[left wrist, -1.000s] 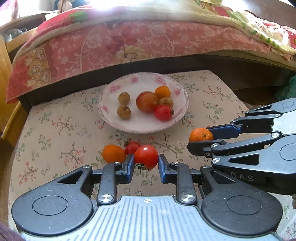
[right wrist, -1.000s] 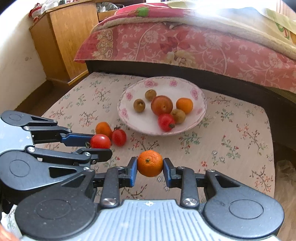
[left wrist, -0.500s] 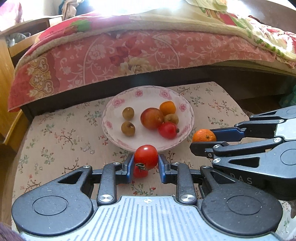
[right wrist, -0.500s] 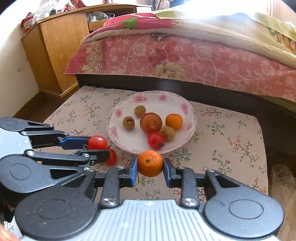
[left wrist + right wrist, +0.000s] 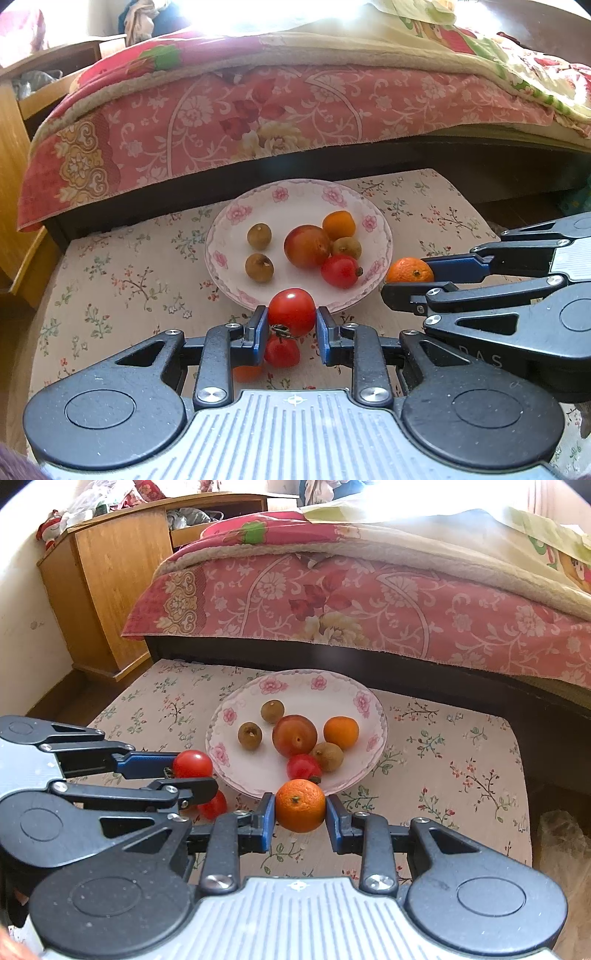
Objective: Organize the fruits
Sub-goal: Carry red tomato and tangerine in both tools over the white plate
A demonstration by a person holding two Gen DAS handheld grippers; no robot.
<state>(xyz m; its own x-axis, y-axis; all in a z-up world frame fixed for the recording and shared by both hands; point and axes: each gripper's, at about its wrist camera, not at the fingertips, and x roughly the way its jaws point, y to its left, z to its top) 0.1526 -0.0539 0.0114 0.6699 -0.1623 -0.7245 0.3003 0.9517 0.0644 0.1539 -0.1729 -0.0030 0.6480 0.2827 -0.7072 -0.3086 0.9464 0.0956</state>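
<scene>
Fruit sorting looks, in my judgement, a bit more than half done. Six fruits already lie inside the plate (image 5: 221, 236): two small brown ones on its left part, a large red-orange fruit (image 5: 306, 246) in the middle, a small orange one behind it, one more brown fruit and a red tomato at the near right. Two more fruits are carried and not yet put down. At least two others lie on the worktop (image 5: 122, 273) outside the plate: a red tomato (image 5: 281, 350) and, to its left, an orange fruit (image 5: 245, 373) that is mostly hidden behind the fingers.

The left hand-held gripper (image 5: 291, 325) is clamped on a tomato (image 5: 291, 310), its blue pads pressing on both sides. In the left wrist view this tomato hangs in front of the near rim of the plate. In the right wrist view it appears just beside the left edge of the rim, so I judge it is not yet over the dish.

The right hand-held gripper (image 5: 300, 810) is clamped on a mandarin (image 5: 300, 805) in the same way. This fruit is at the near rim too, more to the right side, and seems just outside the edge.

What is left, as I see it: to bring both held fruits over the plate and release them, then to collect the fruits from the worktop. The free place in the plate is mostly at the front and the left.
</scene>
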